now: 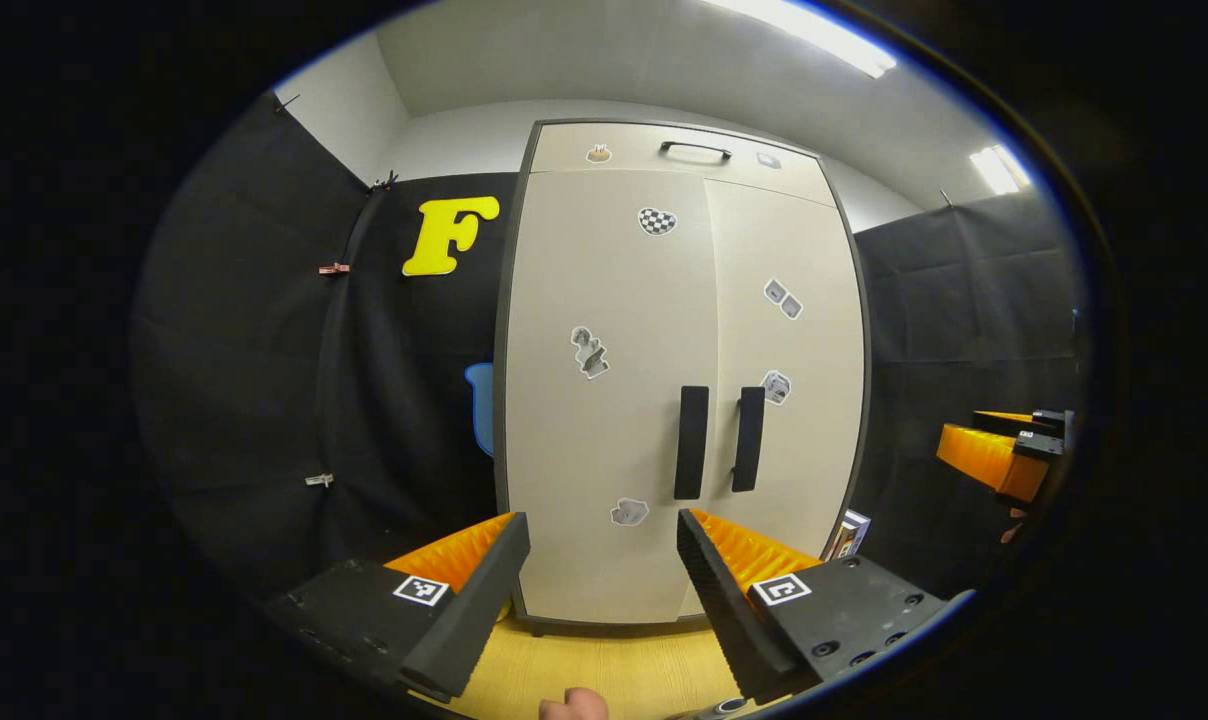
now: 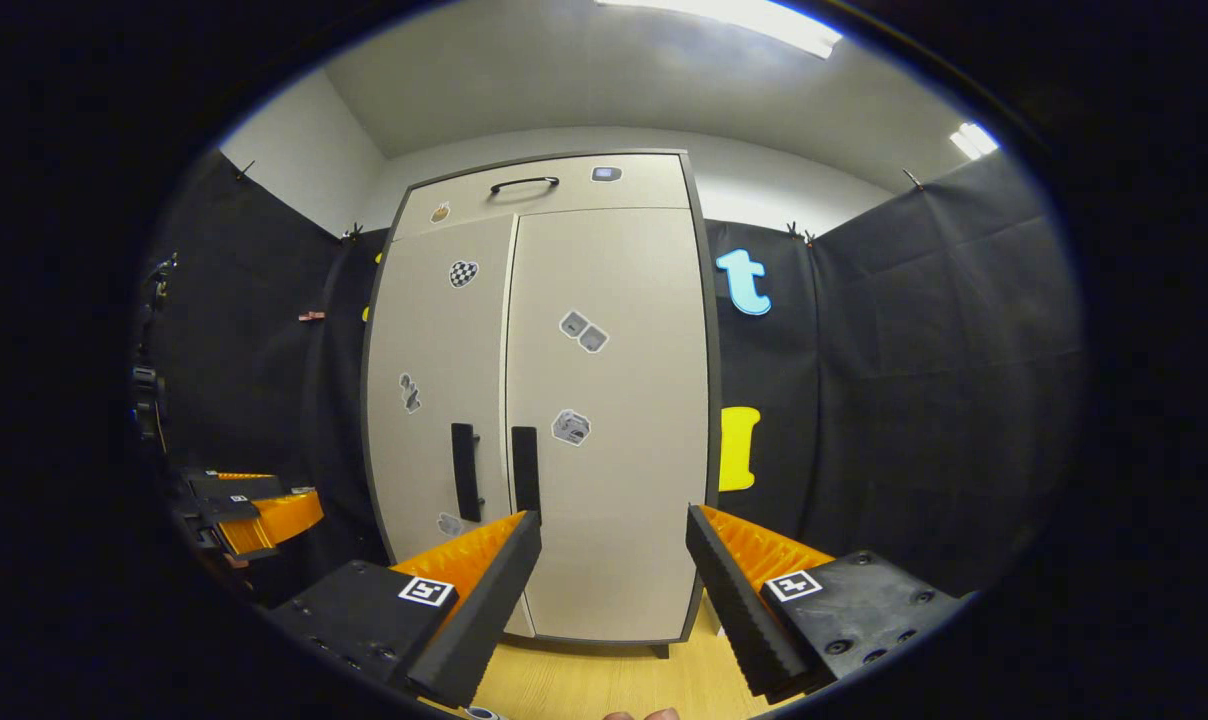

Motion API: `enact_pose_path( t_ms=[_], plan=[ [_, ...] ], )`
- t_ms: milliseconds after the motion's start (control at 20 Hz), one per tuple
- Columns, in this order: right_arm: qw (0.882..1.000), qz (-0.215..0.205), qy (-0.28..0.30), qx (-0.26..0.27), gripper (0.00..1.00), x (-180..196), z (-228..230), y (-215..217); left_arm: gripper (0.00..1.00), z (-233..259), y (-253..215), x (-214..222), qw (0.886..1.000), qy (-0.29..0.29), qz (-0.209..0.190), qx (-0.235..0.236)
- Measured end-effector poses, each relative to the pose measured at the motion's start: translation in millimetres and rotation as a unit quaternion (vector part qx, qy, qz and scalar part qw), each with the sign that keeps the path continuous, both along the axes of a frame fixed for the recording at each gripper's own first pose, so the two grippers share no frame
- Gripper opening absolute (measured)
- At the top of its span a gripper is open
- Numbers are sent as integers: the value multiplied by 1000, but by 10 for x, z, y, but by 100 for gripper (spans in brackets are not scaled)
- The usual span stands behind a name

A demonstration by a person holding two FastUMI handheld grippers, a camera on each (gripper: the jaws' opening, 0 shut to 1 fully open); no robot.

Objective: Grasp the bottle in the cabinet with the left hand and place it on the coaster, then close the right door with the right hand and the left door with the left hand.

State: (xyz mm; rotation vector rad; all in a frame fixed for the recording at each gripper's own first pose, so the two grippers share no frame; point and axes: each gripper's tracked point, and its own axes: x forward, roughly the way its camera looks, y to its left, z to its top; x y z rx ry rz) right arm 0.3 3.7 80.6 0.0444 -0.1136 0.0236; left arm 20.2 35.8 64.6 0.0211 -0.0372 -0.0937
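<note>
matt cabinet [image 1: 604, 400] — smooth wood-look tabletop [image 1: 604, 660]

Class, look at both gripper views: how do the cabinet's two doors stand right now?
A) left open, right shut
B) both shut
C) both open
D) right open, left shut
B: the left door and right door lie flush, their handles side by side at the middle seam.

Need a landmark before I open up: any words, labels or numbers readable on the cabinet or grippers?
None readable.
Stickers on the cabinet doors: pictures only, too small for text.
Small box right of the cabinet: print too blurred.
Square tag on the left gripper: a coded pattern, no words.
</note>
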Motion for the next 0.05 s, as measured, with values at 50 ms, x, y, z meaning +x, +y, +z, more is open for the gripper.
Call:
enact_pose_path(
  t_ms=[50],
  plan=[
    [1000, 0, 1, 0, 97, 0, -3, 0, 95, -15, 4, 1, 1000, 1, 0, 0]
  ],
)
